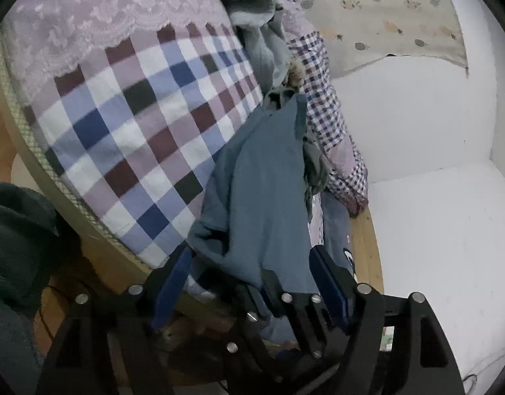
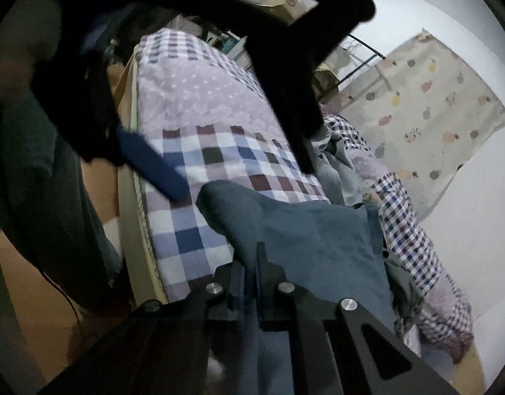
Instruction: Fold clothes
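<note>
No brand, label or readable writing is showing on anything in either view. One teal-blue cotton garment (image 1: 255,197) is hanging over the near edge of the bed with the checked blue, maroon and white bedcover (image 1: 127,125), its upper part lying on the cover and its lower part drooping past the wooden bed frame (image 1: 97,250). The left gripper (image 1: 252,283) is standing with its two blue-padded fingers (image 1: 173,279) wide apart, the teal cloth lying loosely between them without being pressed. The right gripper (image 2: 251,263) is holding its two black fingers together, pinching a fold of the same teal-blue garment (image 2: 305,230) near its edge. In the right wrist view the left gripper (image 2: 219,151) is looming overhead as a dark blurred frame, with one blue pad (image 2: 153,164) clearly showing above the bedcover (image 2: 193,151). Beyond the teal piece, a heap of at least three more clothes is lying along the bed: one pale grey-blue garment (image 1: 262,42), one small-checked navy and white shirt (image 1: 321,108), and one olive-grey piece (image 1: 316,168). One cream curtain printed with pastel pineapples (image 1: 384,16) is hanging against the white wall (image 1: 417,131). A person's dark green sleeve (image 1: 15,230) is showing at the left edge.
</note>
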A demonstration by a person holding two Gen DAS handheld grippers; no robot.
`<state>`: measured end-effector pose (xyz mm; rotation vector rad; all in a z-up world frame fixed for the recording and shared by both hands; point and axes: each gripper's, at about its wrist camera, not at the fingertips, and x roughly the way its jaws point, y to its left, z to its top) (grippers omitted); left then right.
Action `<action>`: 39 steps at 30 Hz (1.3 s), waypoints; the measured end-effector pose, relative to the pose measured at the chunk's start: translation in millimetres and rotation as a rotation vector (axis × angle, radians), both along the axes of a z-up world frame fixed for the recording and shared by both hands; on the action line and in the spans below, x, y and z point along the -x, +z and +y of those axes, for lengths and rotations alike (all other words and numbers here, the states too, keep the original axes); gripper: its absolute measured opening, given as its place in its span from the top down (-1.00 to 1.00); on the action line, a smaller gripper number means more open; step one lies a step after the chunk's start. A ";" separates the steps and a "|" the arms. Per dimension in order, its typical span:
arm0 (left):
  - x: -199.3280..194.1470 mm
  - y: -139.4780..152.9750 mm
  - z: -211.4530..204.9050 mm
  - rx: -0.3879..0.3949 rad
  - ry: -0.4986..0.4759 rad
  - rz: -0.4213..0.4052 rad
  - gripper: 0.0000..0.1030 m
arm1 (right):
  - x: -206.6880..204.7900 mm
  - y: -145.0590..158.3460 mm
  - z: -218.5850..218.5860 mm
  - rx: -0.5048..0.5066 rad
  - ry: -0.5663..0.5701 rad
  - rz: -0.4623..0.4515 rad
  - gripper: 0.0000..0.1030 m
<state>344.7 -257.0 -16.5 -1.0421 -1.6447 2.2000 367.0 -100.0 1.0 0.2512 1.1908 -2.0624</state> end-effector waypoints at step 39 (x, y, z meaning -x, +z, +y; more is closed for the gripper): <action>58.8 46.4 12.1 -0.120 -0.101 0.131 0.93 | 37.1 -25.6 83.0 -0.015 -0.355 0.198 -0.26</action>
